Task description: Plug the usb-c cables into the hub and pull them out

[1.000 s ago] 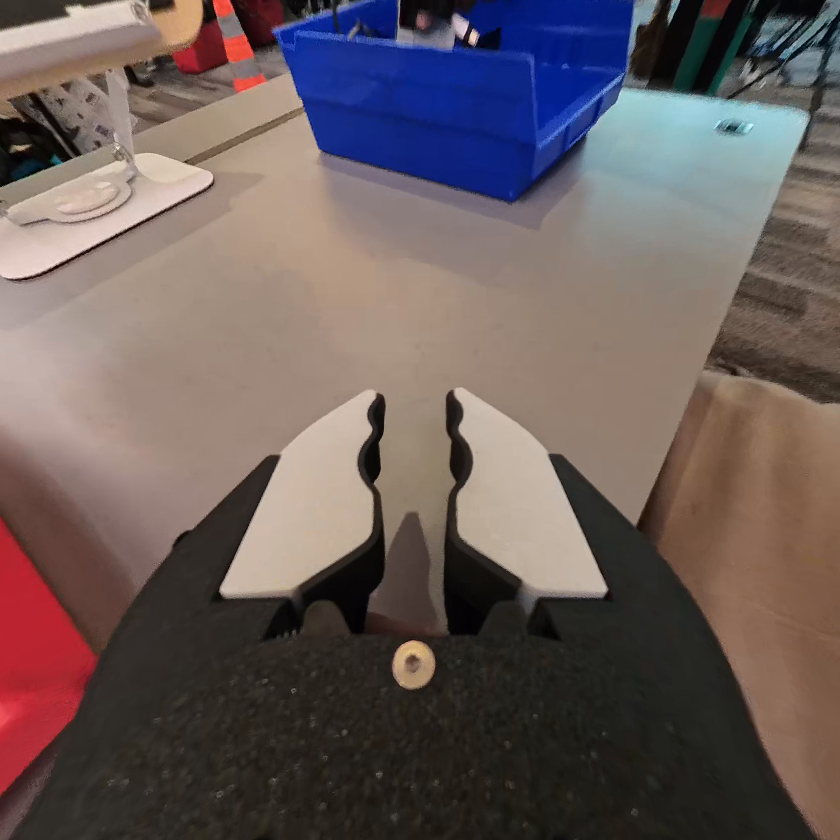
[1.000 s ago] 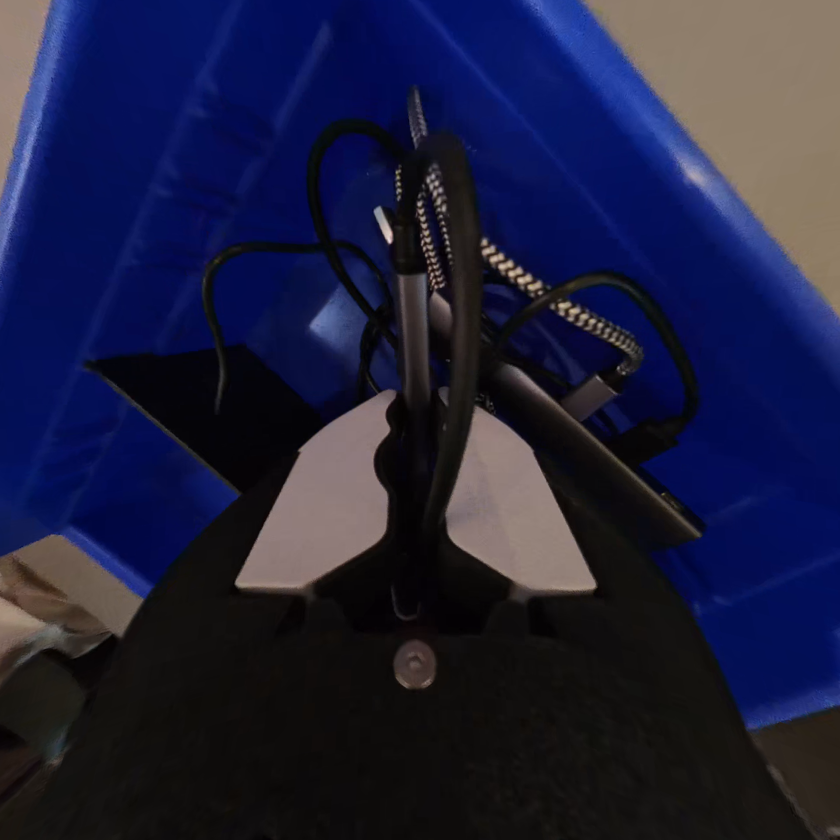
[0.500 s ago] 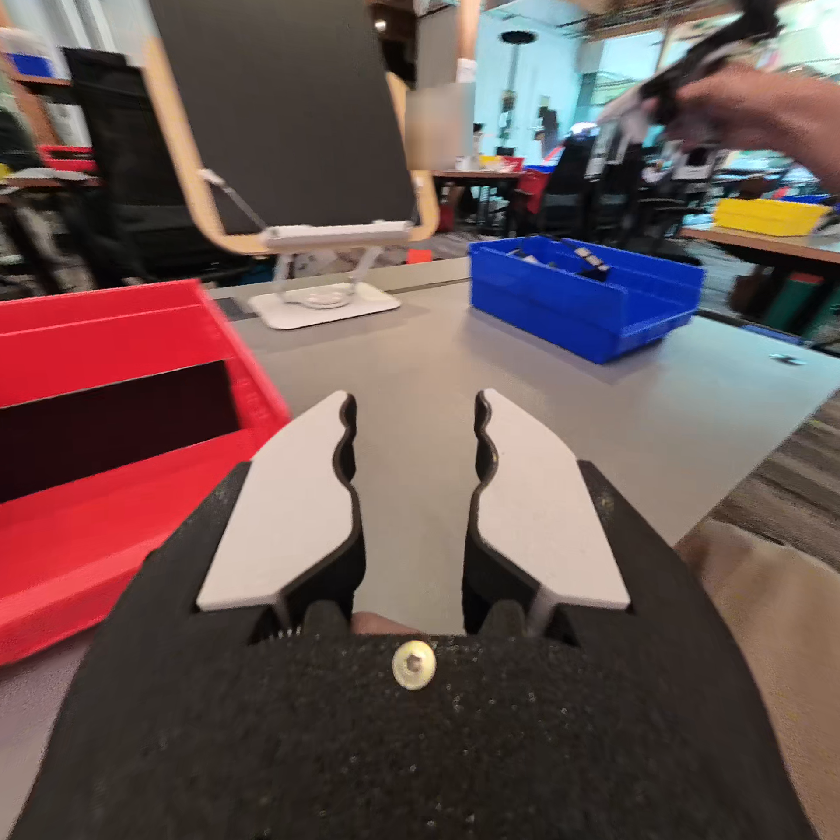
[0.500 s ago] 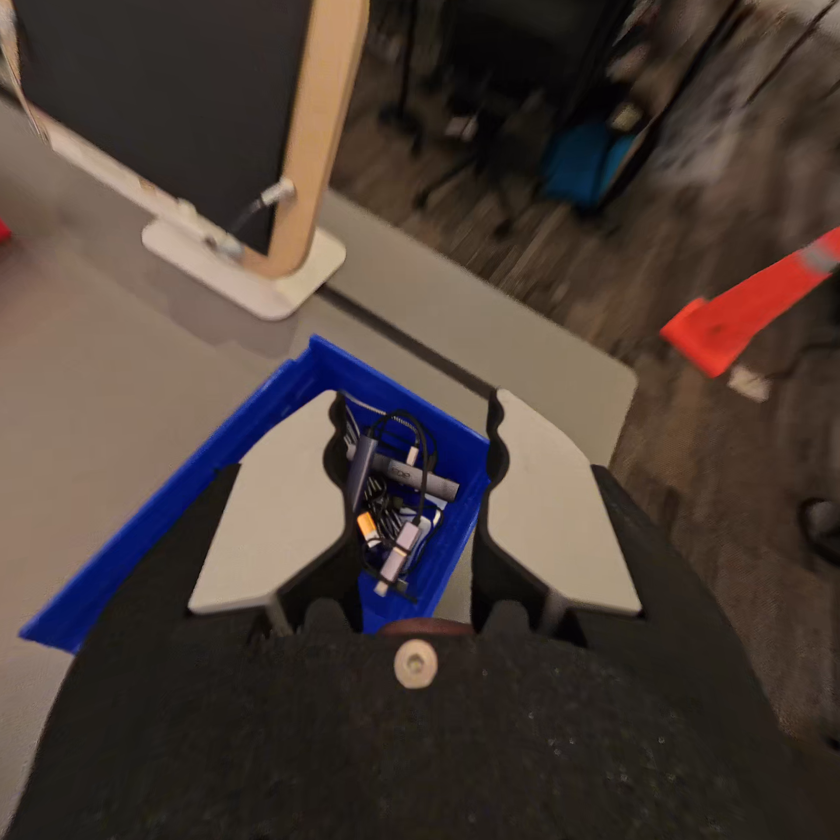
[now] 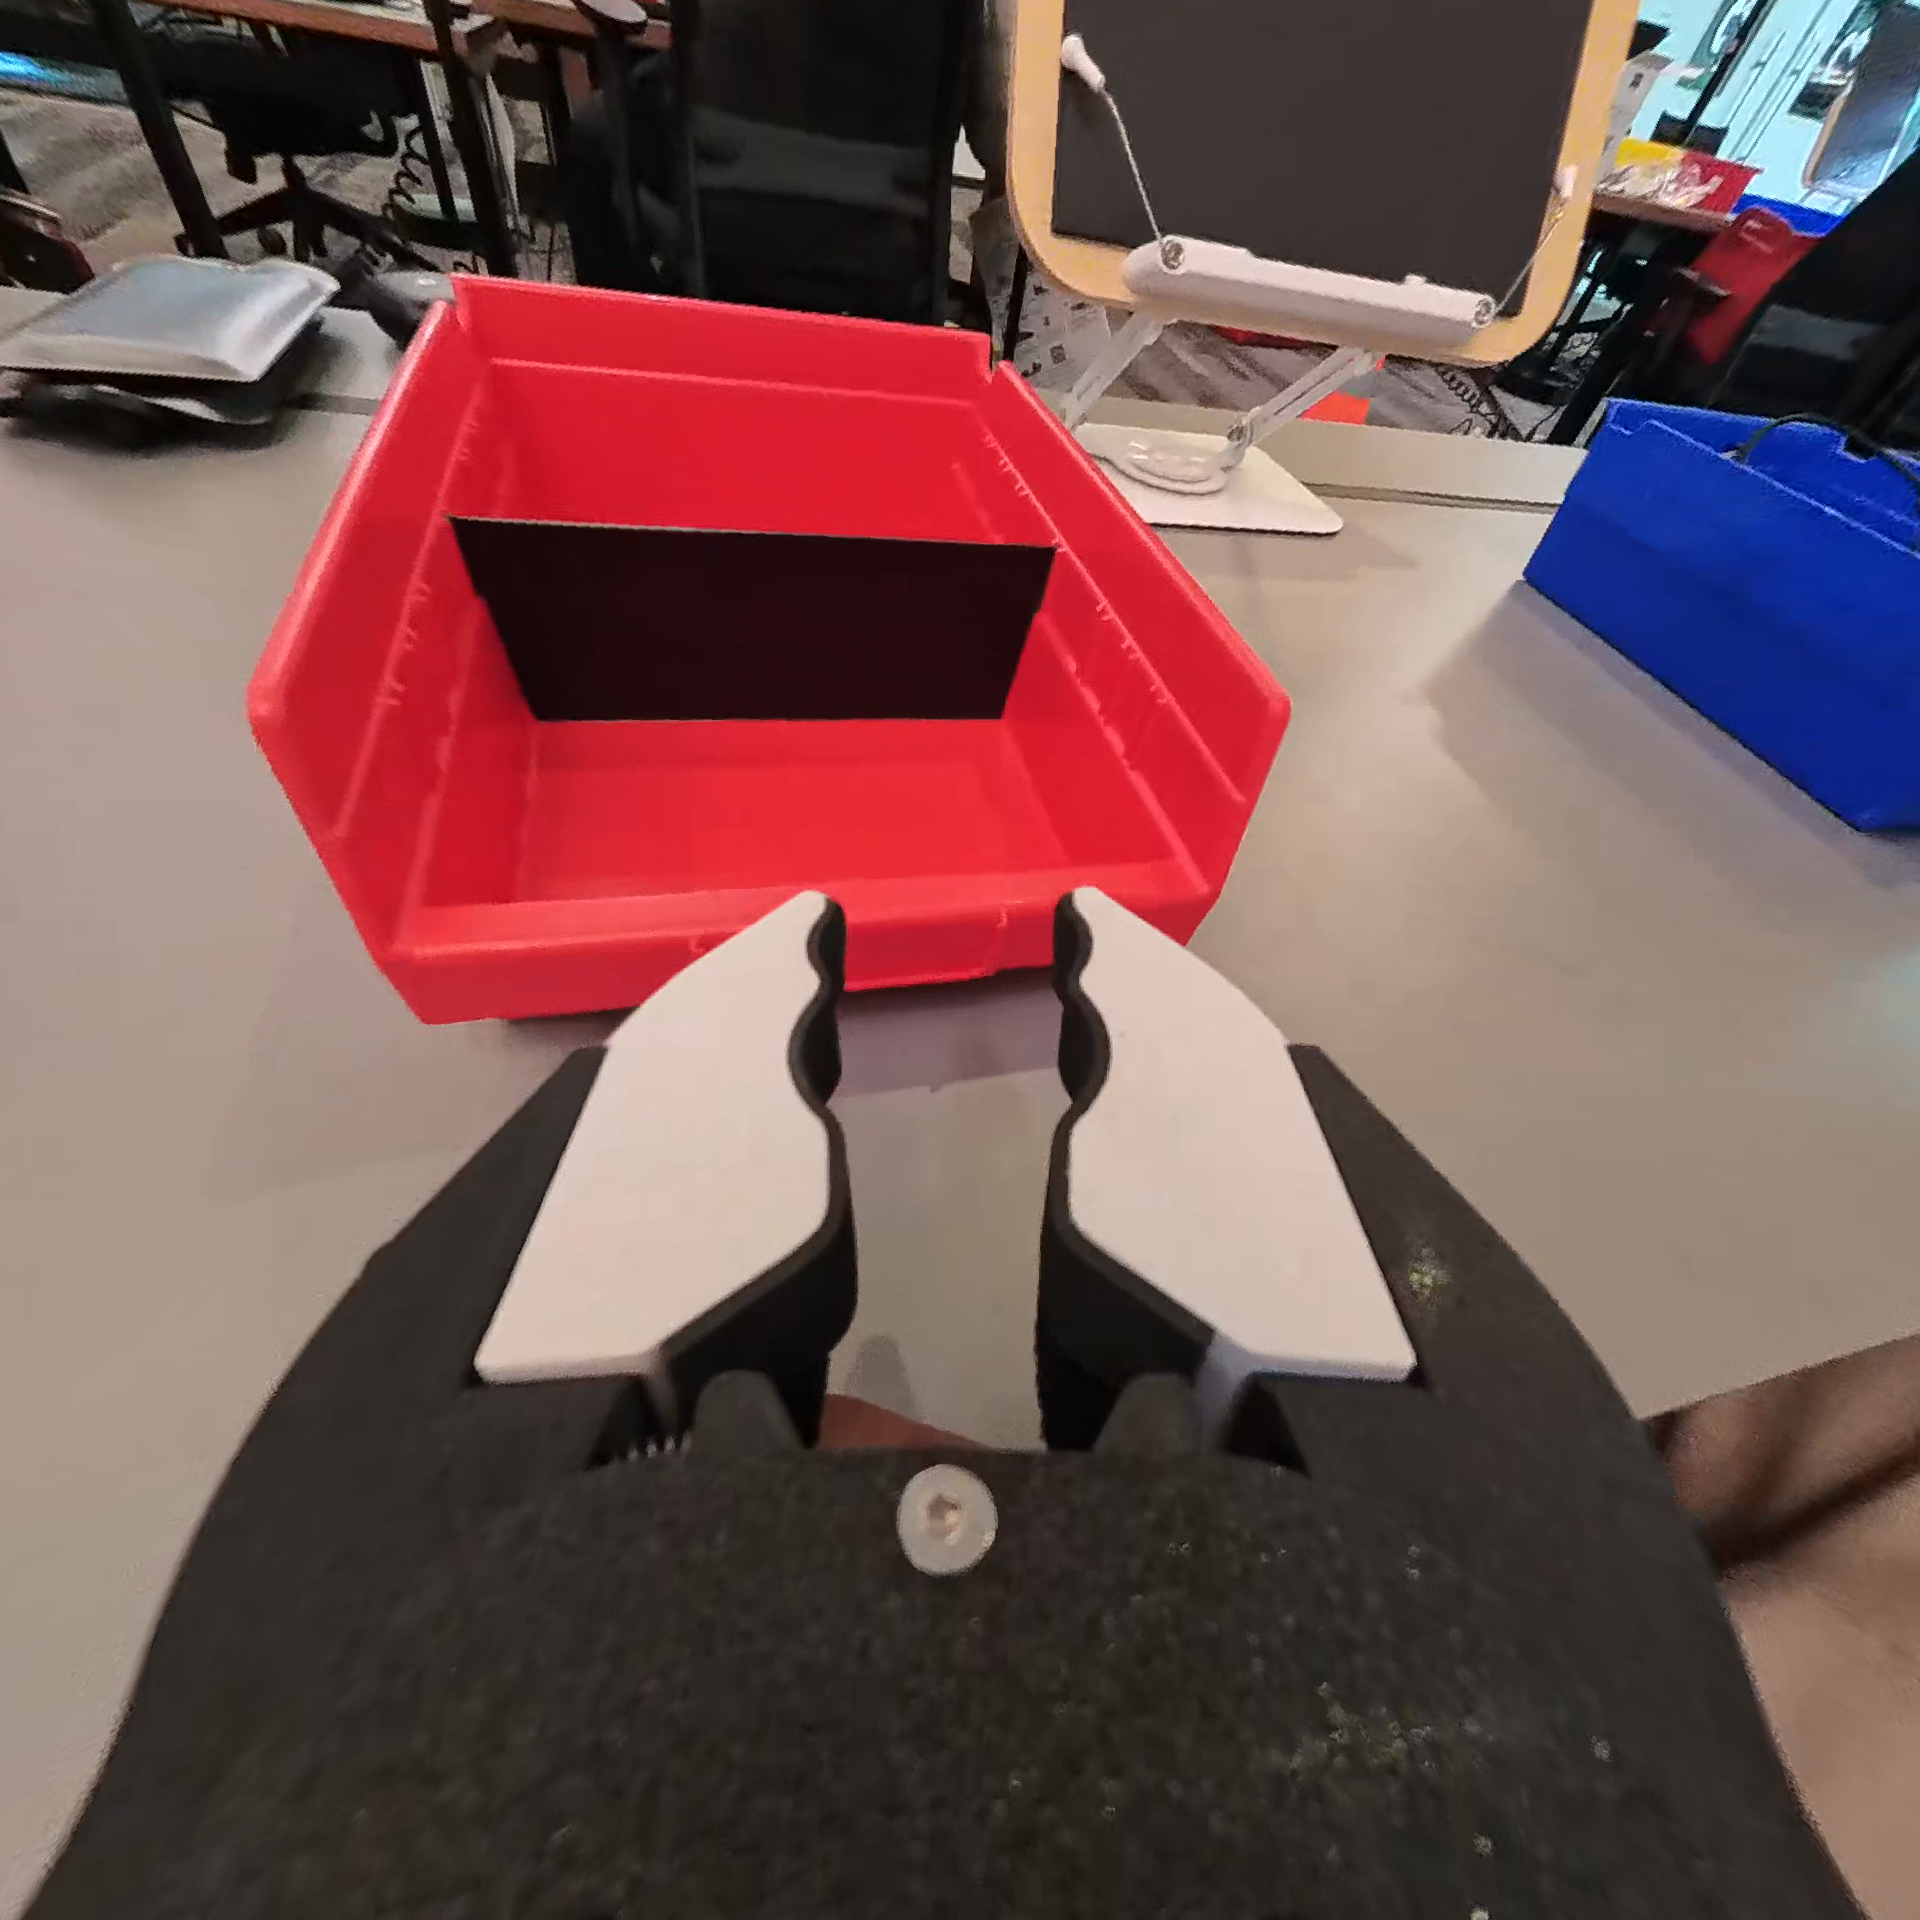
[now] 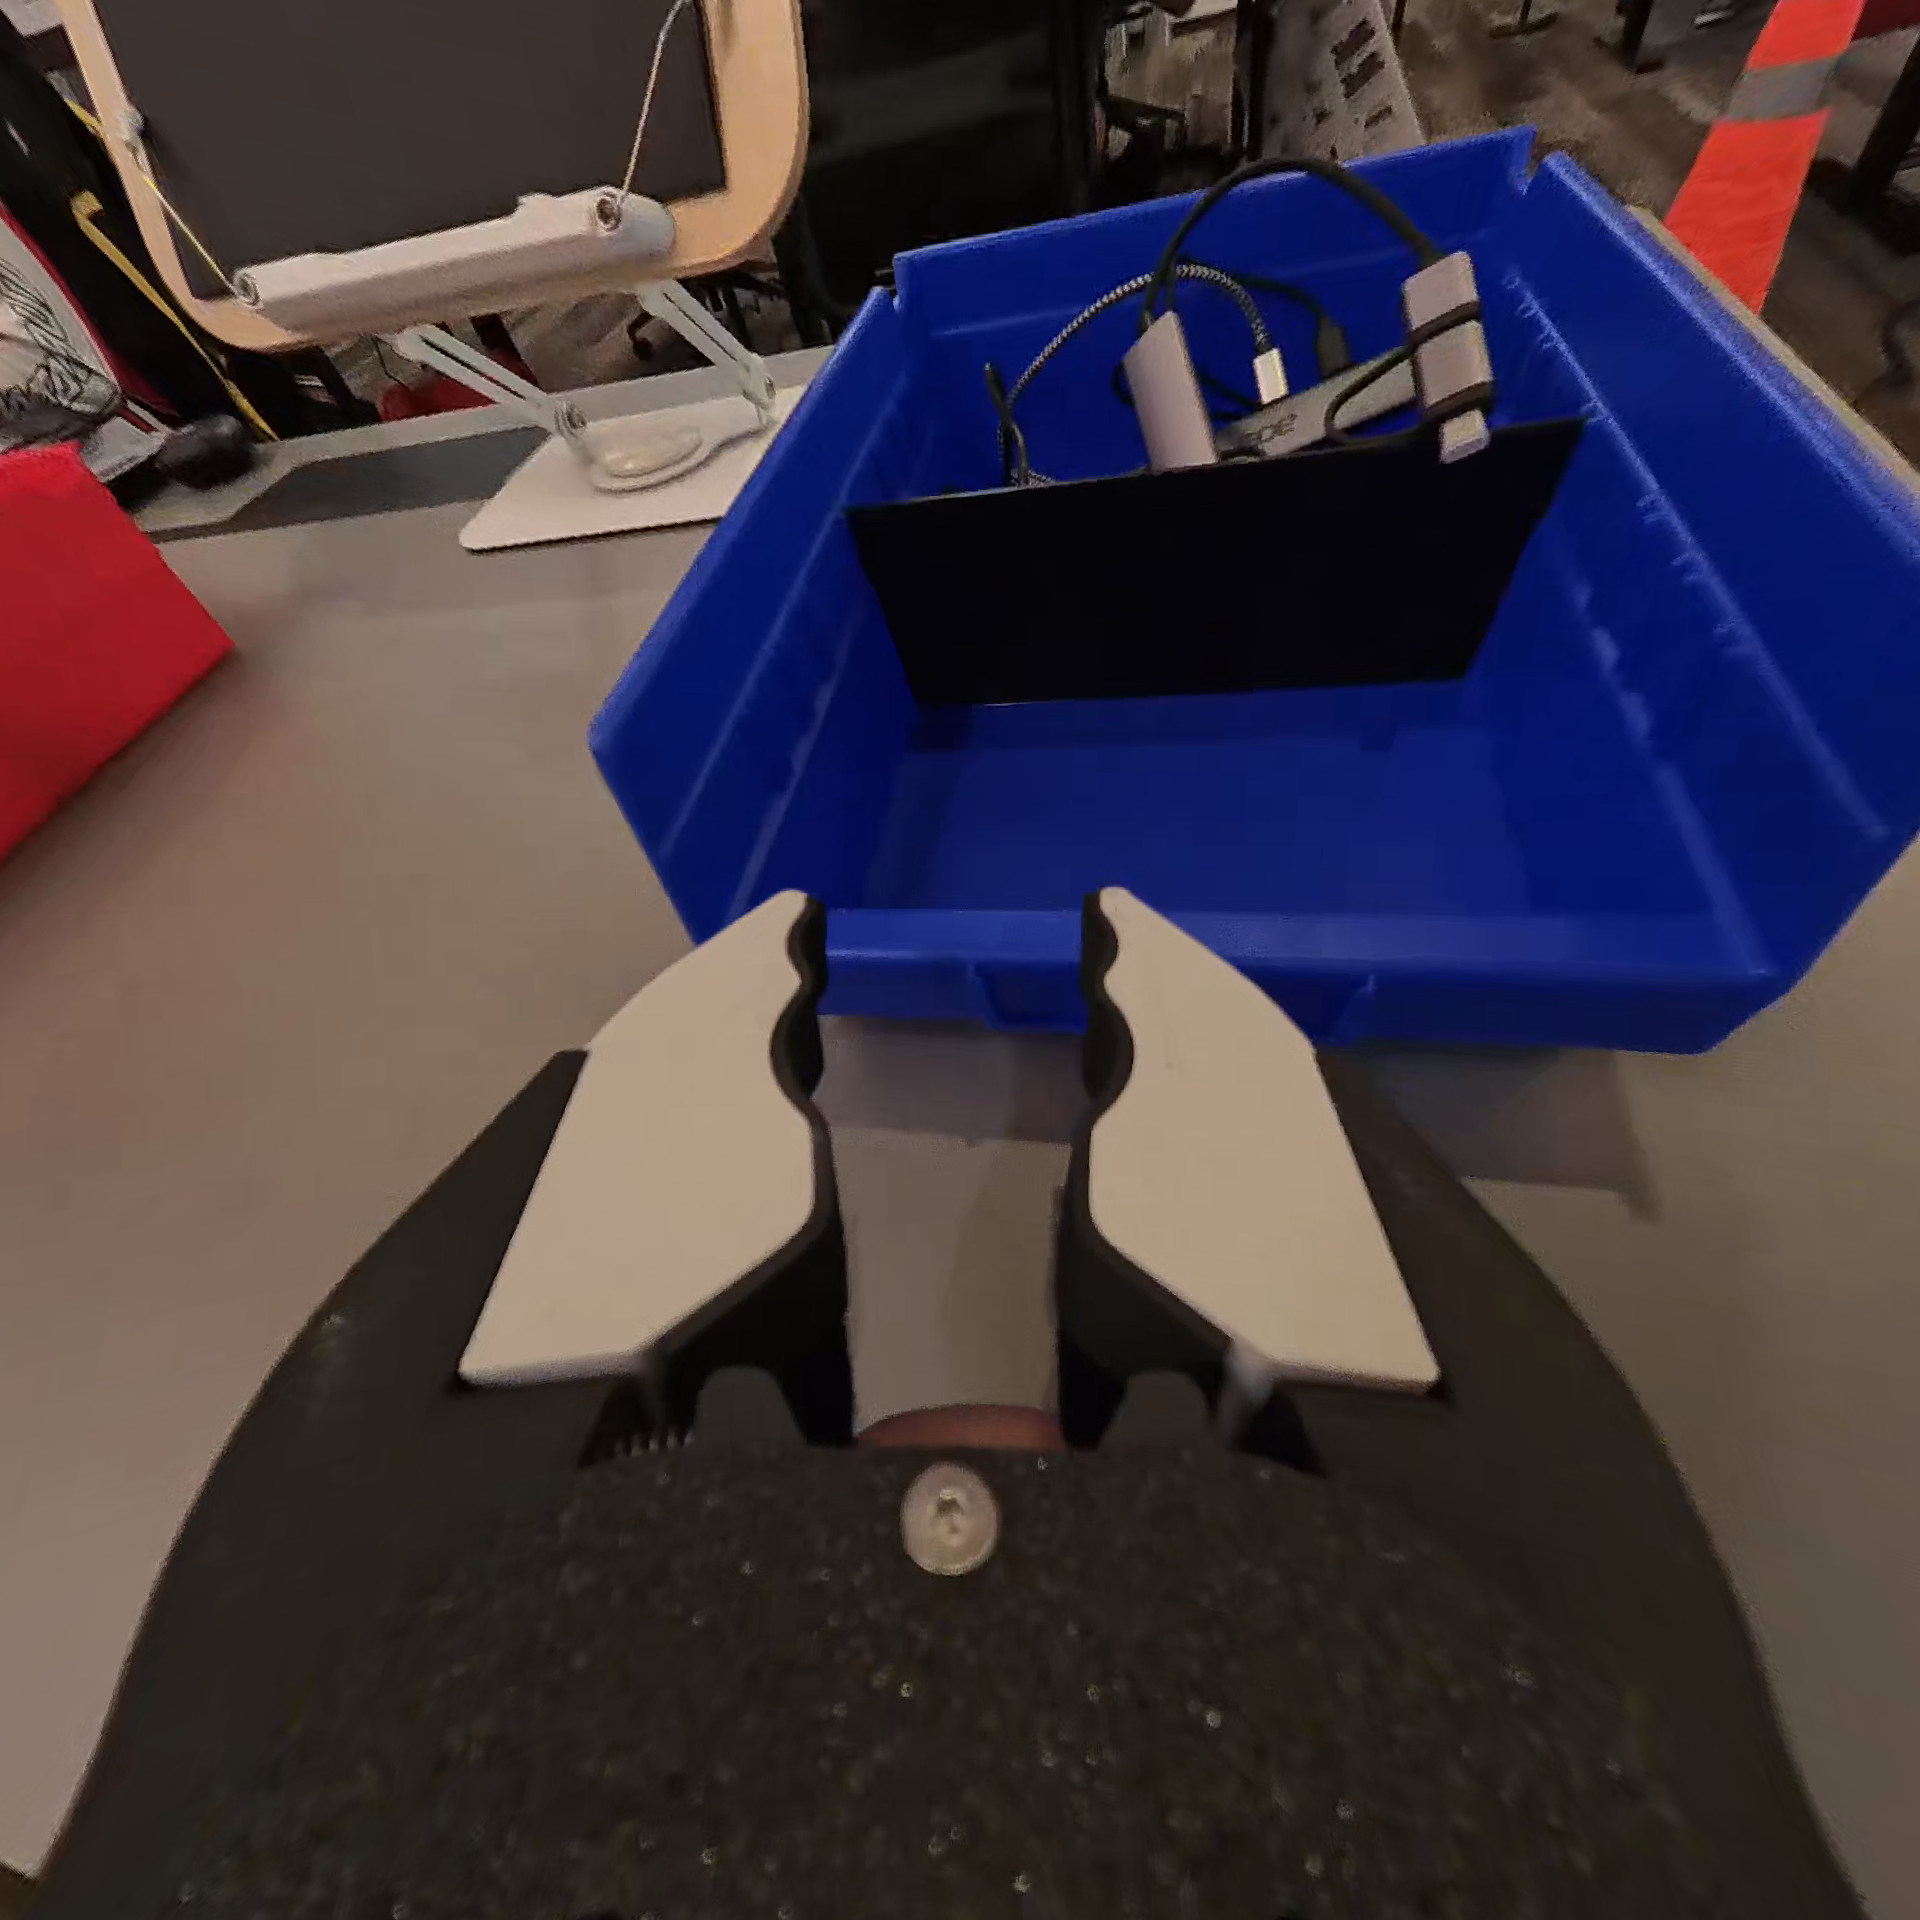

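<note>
Blue bin [image 6: 1714,727] holds tangled cables [image 6: 1226,301] and hub [image 6: 1351,405] behind divider [image 6: 1195,582]; left gripper [image 5: 945,935], right gripper [image 6: 951,935] parted, empty. Snagging is risked.

Two bins [image 5: 343,665] [image 6: 727,665] side by side on the desk [image 5: 1455,935], stand [image 5: 1226,488] behind between them. Cables [image 6: 1174,301] and hub [image 6: 1351,400] behind a divider [image 6: 1195,582].

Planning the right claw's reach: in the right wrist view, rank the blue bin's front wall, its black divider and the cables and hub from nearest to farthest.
From the right claw:
1. Blue bin's front wall, directly ahead.
2. Black divider, mid-bin.
3. Cables and hub, rear compartment behind the divider.
</note>
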A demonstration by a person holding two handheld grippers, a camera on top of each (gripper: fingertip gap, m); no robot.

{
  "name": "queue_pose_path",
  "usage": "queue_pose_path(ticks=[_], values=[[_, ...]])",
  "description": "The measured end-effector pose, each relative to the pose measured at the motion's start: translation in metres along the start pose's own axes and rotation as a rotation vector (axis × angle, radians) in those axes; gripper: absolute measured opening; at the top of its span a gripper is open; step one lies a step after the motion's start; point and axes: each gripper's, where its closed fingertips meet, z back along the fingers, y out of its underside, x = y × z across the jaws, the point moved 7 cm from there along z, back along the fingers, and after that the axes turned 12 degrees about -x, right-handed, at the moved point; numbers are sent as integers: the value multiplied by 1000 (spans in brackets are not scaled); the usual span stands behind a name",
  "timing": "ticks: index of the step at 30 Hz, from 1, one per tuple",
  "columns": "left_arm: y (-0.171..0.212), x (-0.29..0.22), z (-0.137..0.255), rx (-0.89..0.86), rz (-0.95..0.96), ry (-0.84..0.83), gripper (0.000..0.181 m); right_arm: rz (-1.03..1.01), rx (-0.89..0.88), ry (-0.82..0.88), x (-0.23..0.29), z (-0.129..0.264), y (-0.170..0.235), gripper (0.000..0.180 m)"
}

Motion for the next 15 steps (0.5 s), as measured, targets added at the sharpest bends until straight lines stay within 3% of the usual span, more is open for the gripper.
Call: queue_pose_path(ticks=[15], values=[[8, -17, -5, 36, -151, 27, 37, 88, -37, 78, -28, 5, -13, 46]])
